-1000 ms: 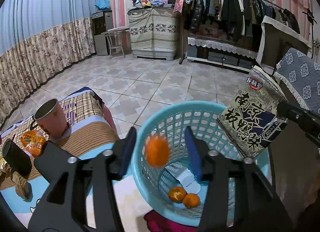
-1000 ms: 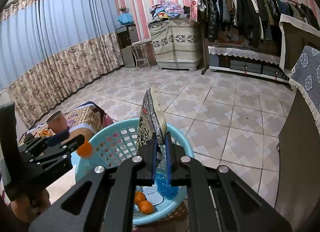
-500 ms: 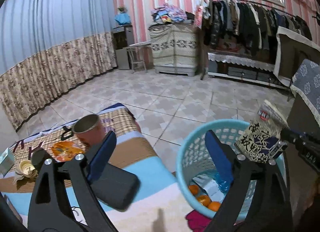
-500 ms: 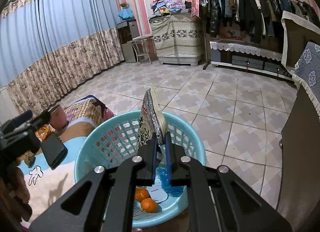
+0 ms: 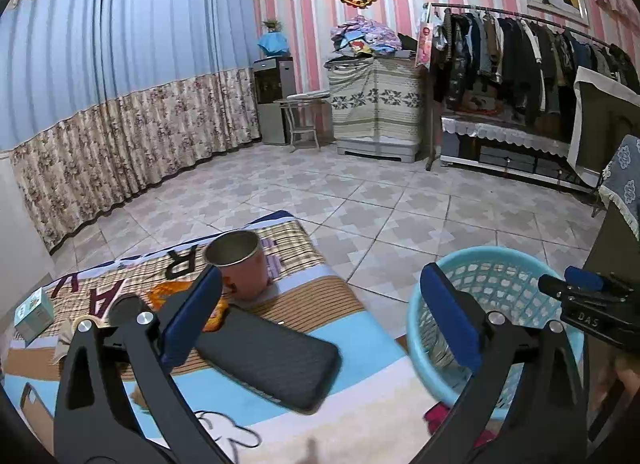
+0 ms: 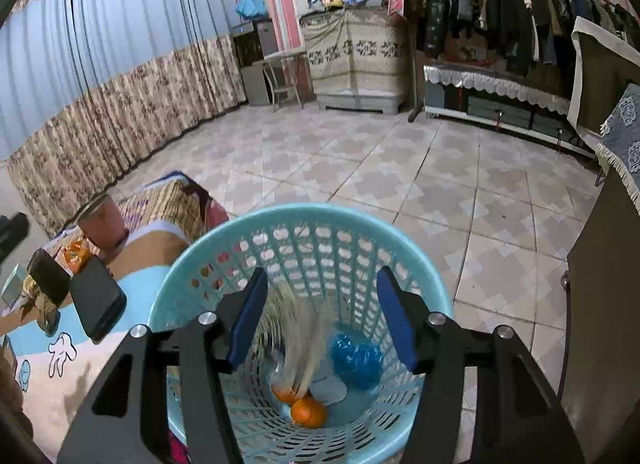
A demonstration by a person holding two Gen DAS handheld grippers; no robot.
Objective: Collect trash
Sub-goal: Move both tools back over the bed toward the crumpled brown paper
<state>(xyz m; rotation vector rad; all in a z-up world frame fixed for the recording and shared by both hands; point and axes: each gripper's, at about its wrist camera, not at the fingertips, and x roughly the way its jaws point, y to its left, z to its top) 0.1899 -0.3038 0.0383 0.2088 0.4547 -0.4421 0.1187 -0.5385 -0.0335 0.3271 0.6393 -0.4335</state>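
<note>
Nearest in the right wrist view, the right gripper hangs over the round pale-blue plastic lattice basket with its blue-padded jaws spread wide and nothing between them. Below it, inside the basket, a blurred crinkly snack wrapper is mid-fall onto two orange peel pieces and a crumpled blue plastic wad.

In the left wrist view the left gripper is likewise wide open and empty, held over the striped cloth-covered surface just left of the basket. Directly beneath it lies a flat black rectangular phone-like slab. Beyond the slab, farther from the basket, sit an orange crinkled wrapper, partly hidden by the left finger, and a pinkish paper cup with a shiny lining standing upright.

As I judge it, the main risk is closing on the wrong thing: the slab lies between the jaws and the orange wrapper, so a hasty descent could clamp or shove it. Reaching past it could also tip the cup, which stands touching or just beside the wrapper. The thin wrapper may slip from padded jaws.
</note>
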